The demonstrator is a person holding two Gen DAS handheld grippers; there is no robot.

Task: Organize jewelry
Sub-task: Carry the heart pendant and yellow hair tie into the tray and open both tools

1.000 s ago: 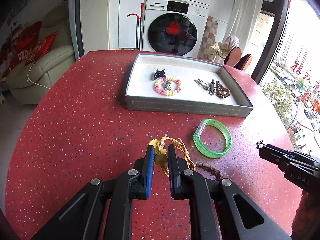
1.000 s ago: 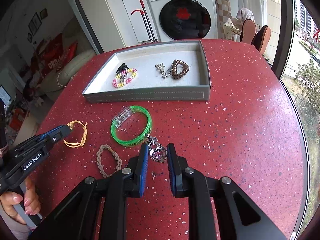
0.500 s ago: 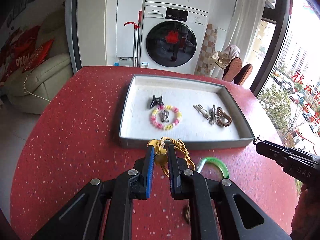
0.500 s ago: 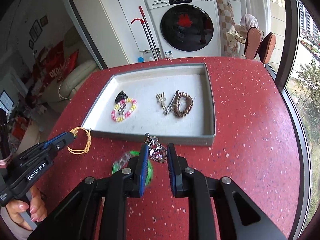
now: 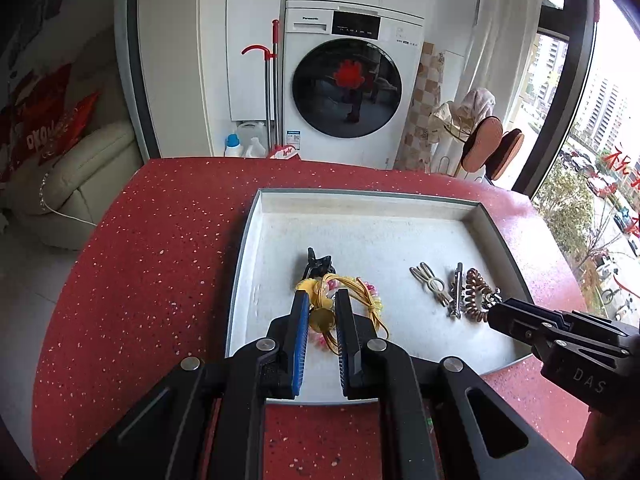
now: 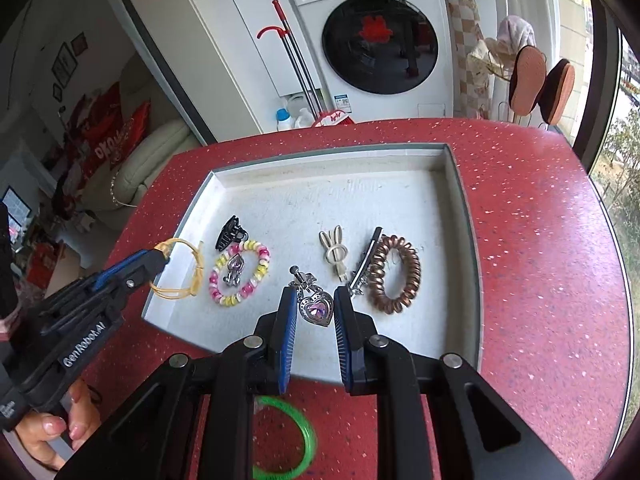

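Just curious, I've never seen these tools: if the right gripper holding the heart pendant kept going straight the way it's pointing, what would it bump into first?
Probably the tray's bare floor, passing between the bead bracelet and rabbit clip; depth is unclear.

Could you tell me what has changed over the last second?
Both grippers moved forward from the table to above the tray. The left gripper still holds the yellow cord, the right gripper the heart pendant. The jewelry in the tray stayed put.
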